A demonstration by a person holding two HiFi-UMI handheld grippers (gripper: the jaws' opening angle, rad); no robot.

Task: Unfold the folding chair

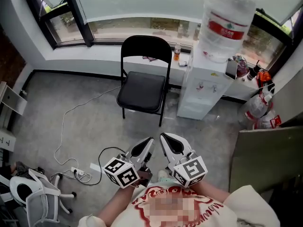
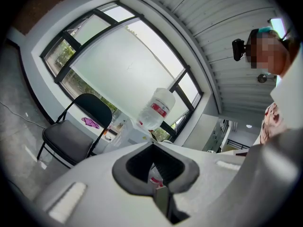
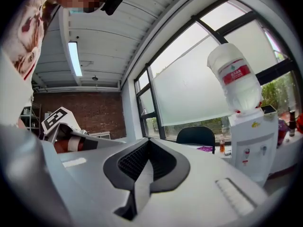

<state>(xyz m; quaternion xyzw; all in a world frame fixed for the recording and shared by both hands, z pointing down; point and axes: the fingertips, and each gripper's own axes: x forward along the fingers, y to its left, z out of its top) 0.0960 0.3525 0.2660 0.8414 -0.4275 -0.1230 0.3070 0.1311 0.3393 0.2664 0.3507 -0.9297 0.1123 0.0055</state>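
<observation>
The black folding chair (image 1: 142, 86) stands unfolded on the grey floor by the window ledge, with its seat flat and its back upright. It also shows in the left gripper view as the chair (image 2: 71, 136) and, small, in the right gripper view as the chair (image 3: 207, 137). My left gripper (image 1: 147, 142) and right gripper (image 1: 164, 137) are side by side close to my body, well short of the chair and pointing toward it. Both are shut with nothing between the jaws, as my left gripper (image 2: 153, 146) and right gripper (image 3: 147, 143) show in their own views.
A white water dispenser (image 1: 201, 86) with a large bottle (image 1: 225, 22) stands right of the chair. A power strip (image 1: 78, 172) and white cable lie on the floor at left, near an office chair base (image 1: 33, 197). Bags (image 1: 260, 108) and a grey panel (image 1: 265, 155) are at right.
</observation>
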